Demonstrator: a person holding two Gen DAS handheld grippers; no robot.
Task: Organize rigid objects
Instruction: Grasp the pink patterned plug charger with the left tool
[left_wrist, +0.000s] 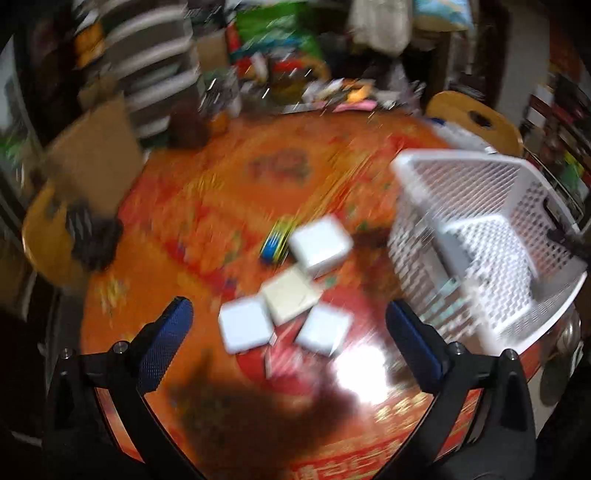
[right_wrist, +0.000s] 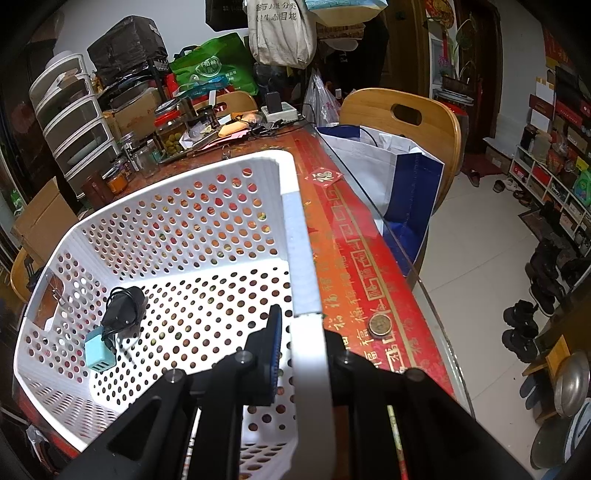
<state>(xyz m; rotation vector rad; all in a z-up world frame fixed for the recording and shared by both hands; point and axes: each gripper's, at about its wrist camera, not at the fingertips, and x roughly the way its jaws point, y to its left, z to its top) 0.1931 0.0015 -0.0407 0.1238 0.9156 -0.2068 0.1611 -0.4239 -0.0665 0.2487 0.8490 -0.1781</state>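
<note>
— Where are the boxes lying from you?

— The four small white square boxes (left_wrist: 291, 295) are sitting clustered on the red patterned surface (left_wrist: 207, 229), just ahead of my left claw (left_wrist: 288, 343), which is standing wide and empty.

— And the other?

— My right claw (right_wrist: 301, 354) is pinching the right-hand rim of the white perforated plastic basket (right_wrist: 166, 229), right of the boxes. So the left is nearer.

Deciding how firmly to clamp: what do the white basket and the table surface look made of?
White basket: likely moulded plastic, matte, judging by its uniform punched holes and thin rim. Table: apparently clear glass over a red printed cloth; a transparent edge and glare show.
</note>
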